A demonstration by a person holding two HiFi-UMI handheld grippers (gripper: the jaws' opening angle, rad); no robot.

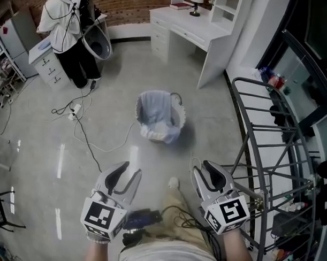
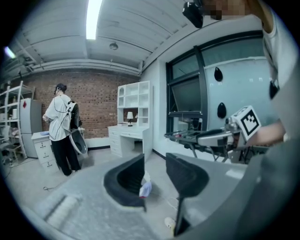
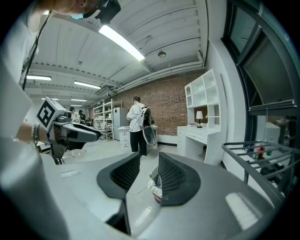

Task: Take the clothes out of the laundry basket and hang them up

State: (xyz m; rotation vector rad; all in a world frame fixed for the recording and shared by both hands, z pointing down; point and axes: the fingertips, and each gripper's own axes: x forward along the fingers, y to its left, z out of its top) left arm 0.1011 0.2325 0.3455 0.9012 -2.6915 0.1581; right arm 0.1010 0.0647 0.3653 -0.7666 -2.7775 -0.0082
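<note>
While the left gripper (image 1: 129, 171) and right gripper (image 1: 203, 169) both hang empty, jaws apart, the laundry basket (image 1: 181, 109) sits well ahead, probably with clothes (image 1: 156, 120) inside. The cable (image 1: 91, 143) near it is a trip hazard, and the drying rack (image 1: 269, 158) just beside the right gripper could snag it.
</note>
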